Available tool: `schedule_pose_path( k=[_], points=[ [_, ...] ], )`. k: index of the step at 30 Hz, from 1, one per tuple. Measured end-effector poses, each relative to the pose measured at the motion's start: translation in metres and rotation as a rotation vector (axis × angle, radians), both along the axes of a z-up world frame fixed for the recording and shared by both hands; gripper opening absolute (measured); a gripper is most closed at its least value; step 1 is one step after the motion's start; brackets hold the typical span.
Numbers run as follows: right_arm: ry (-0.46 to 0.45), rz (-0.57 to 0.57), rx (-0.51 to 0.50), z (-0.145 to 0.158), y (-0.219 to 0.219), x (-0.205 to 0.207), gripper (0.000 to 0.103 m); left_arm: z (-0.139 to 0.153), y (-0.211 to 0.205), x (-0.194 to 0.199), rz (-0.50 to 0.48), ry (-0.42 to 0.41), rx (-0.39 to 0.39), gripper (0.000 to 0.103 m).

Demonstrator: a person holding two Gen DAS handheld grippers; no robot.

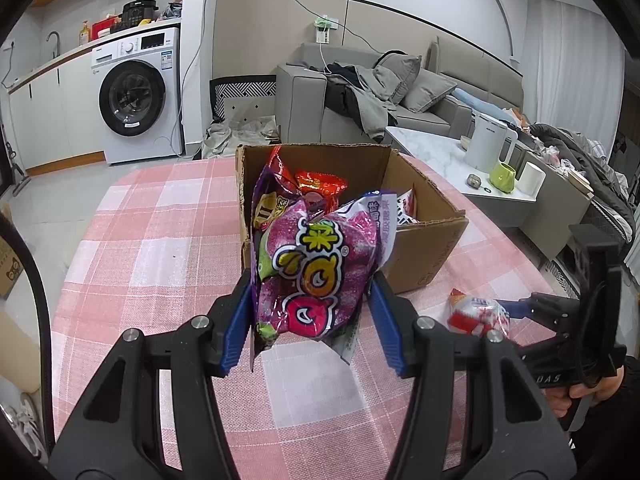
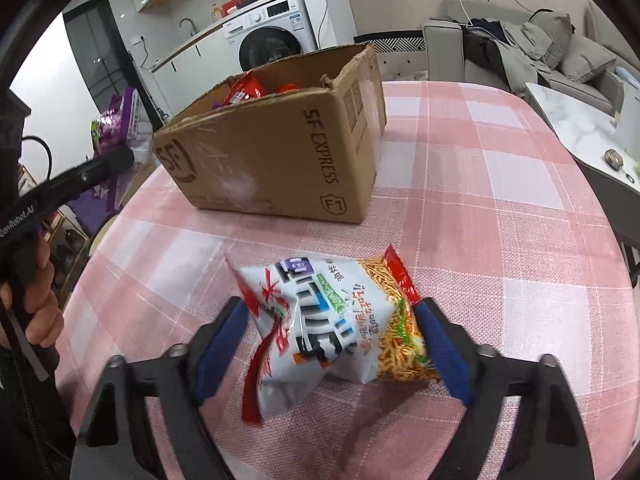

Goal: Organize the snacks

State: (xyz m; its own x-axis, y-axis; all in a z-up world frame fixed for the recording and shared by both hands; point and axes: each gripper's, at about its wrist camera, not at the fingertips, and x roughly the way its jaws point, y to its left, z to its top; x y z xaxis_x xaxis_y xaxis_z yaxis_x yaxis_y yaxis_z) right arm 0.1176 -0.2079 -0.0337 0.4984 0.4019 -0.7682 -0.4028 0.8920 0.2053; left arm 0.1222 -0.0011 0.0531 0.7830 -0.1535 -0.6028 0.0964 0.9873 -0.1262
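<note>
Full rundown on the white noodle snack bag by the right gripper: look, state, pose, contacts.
The noodle snack bag is a glossy, crinkled plastic pouch, white with red splashes, dark block lettering and a picture of fried noodles at one end; it looks sealed and puffy. It lies flat on the pink checked tablecloth, in front of the cardboard box and apart from it. The right gripper straddles it, blue pads at both ends; firm pressing isn't evident.

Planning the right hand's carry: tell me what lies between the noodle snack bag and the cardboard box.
Only bare tablecloth lies between the noodle snack bag and the cardboard box, in the right wrist view.
</note>
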Motion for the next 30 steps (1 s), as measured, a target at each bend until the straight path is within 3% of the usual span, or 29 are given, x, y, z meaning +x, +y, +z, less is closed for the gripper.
schedule_pose_path(
  k=[7,16,24,30],
  points=[
    [-0.045,0.027,0.043,0.015,0.001,-0.003,0.069,-0.002,0.000,0.002,-0.001,0.000,-0.003,0.052],
    [-0.191,0.072,0.093,0.076,0.015,-0.012,0.069,0.007,0.000,0.014,-0.008,-0.022,-0.005,0.052],
    [-0.256,0.059,0.139,0.105,0.027,0.017,0.069,0.018,-0.002,0.037,-0.010,-0.034,0.002,0.052],
    [-0.255,0.060,0.168,0.112,0.039,0.045,0.069,0.021,-0.007,0.061,-0.008,-0.039,0.021,0.052]
  ],
)
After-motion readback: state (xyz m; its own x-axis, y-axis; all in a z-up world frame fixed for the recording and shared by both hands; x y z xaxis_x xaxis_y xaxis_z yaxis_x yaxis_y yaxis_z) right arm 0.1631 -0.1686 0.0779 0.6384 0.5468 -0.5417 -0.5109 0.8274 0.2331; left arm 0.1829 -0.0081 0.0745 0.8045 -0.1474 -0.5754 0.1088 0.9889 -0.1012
